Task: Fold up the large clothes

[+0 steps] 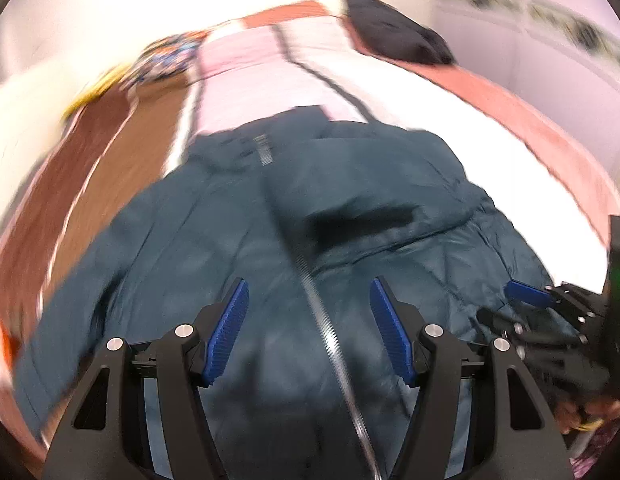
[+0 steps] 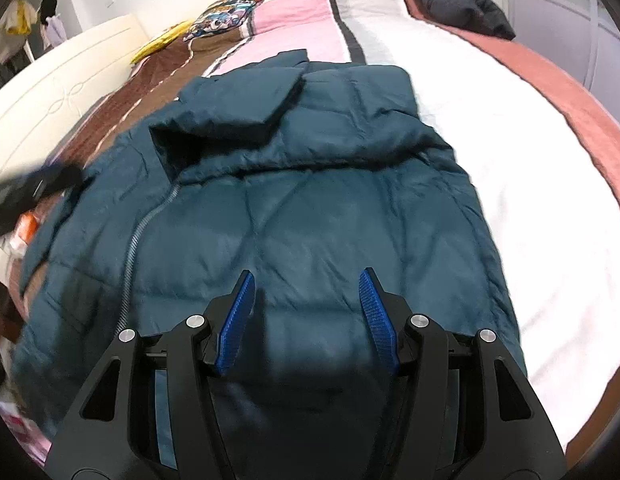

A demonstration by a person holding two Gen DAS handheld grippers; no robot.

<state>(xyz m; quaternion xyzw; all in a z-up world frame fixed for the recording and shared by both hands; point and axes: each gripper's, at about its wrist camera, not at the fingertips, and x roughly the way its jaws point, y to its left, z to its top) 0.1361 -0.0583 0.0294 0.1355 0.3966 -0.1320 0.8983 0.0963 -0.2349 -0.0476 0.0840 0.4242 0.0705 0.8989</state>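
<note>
A dark teal puffer jacket (image 2: pixel 310 208) lies spread on the bed, its zipper (image 2: pixel 134 240) running down the left side. One sleeve (image 2: pixel 238 96) is folded across the chest below the hood. My right gripper (image 2: pixel 307 276) hovers open over the jacket's lower part, nothing between its blue pads. In the blurred left wrist view my left gripper (image 1: pixel 309 284) is also open, above the jacket (image 1: pixel 230 220) with the zipper (image 1: pixel 330 340) passing under the gap. The right gripper (image 1: pixel 526 294) shows at that view's right edge, low on the jacket.
The bed carries a striped pink, brown and white cover (image 2: pixel 294 20) with a rust-red border (image 2: pixel 570 100). A black garment (image 2: pixel 458 0) lies at the far corner. A colourful pillow (image 2: pixel 226 16) and a yellow item (image 2: pixel 158 44) sit by the cream headboard (image 2: pixel 50 108).
</note>
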